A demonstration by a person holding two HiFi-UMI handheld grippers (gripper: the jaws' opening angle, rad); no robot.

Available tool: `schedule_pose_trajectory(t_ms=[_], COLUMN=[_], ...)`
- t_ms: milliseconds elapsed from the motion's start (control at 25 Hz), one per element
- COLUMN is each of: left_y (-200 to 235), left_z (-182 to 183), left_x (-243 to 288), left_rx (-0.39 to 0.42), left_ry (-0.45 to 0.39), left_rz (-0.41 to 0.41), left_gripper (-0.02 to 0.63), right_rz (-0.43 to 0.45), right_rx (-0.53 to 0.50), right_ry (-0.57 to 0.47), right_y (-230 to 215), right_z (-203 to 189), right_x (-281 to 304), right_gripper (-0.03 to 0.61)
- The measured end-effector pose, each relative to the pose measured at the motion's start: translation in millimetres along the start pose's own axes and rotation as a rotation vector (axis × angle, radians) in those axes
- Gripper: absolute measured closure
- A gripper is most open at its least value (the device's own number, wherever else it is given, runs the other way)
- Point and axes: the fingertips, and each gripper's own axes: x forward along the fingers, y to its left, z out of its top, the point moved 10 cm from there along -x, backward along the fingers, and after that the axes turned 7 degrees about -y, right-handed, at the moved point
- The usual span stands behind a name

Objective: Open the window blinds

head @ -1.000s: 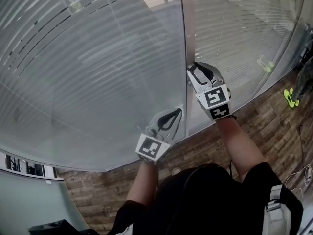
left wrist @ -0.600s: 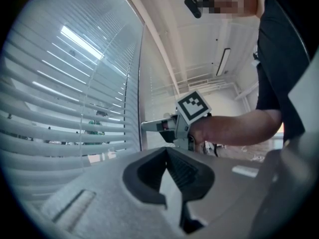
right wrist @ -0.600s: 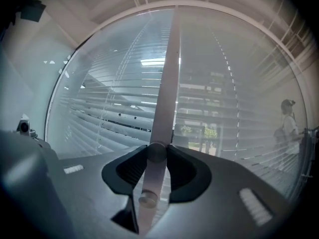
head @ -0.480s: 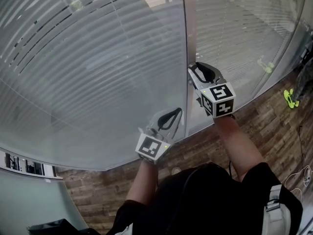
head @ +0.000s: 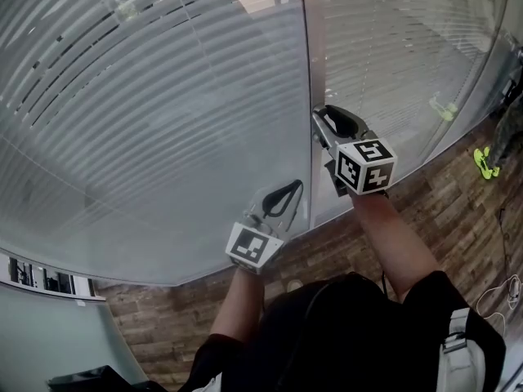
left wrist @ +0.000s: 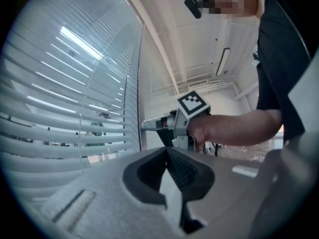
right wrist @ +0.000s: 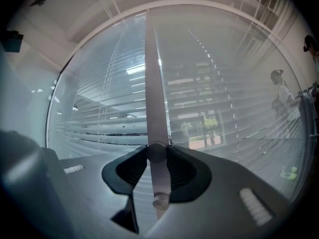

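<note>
Two slatted window blinds, the left blind (head: 163, 121) and the right blind (head: 392, 55), hang on either side of a vertical post (head: 315, 47). In the right gripper view a grey tilt wand (right wrist: 152, 83) hangs straight down the middle and ends just below the jaws. My right gripper (right wrist: 157, 153) is shut on this wand near its lower end. From the head camera the right gripper (head: 320, 121) points at the post, marker cube turned up. My left gripper (head: 292, 189) hangs lower, by the left blind's edge, shut and empty, as its own view (left wrist: 167, 152) confirms. The left blind's upper slats show dark gaps.
A brick-patterned floor (head: 458, 211) runs below the window. A yellow-green object (head: 485, 163) lies on it at the right, and a cable (head: 507, 288) trails near the right edge. A ledge (head: 49, 280) sits at the lower left.
My right gripper has rolled about its own axis while holding the wand, so its marker cube shows a different face. The left gripper has stayed where it was.
</note>
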Motion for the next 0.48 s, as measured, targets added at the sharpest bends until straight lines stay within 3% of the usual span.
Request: schedule_pose_trajectory(t_ms=[480], left_y=[0.7], left_z=[-1.0], left_x=[-1.7], left_rx=[0.001], left_ry=[0.004], left_rz=[0.001], left_gripper=[0.611], right_rz=[-0.011], right_rx=[0.061], right_ry=[-0.016], right_y=[0.5], right_z=[-1.6], right_x=[-0.7], right_gripper=[0.45])
